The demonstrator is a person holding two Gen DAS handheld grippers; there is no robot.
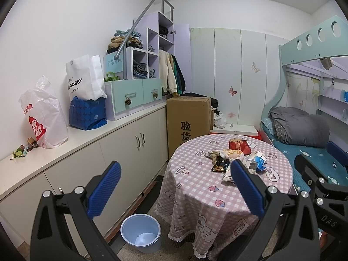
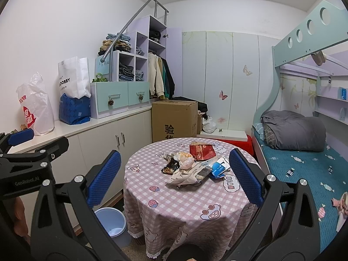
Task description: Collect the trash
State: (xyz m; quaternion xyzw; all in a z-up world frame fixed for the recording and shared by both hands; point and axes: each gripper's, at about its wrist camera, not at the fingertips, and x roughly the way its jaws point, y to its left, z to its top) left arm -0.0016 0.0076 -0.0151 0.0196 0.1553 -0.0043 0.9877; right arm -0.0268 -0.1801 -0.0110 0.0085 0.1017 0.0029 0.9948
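Note:
A pile of trash (image 2: 191, 167) lies on the round table (image 2: 174, 200) with a pink checked cloth: a red packet (image 2: 202, 151), a dark snack wrapper (image 2: 170, 167), crumpled paper (image 2: 187, 177) and a blue-white box (image 2: 218, 167). The pile also shows in the left wrist view (image 1: 237, 158). A pale blue bin (image 1: 141, 232) stands on the floor left of the table, also in the right wrist view (image 2: 113, 224). My left gripper (image 1: 176, 187) is open and empty, above the gap between cabinet and table. My right gripper (image 2: 175, 179) is open and empty, held in front of the table.
A white cabinet counter (image 1: 91, 134) runs along the left with bags (image 1: 45, 117) and small wrappers (image 1: 21, 150). A cardboard box (image 1: 187, 119) stands behind the table. A bunk bed (image 2: 304, 163) is on the right.

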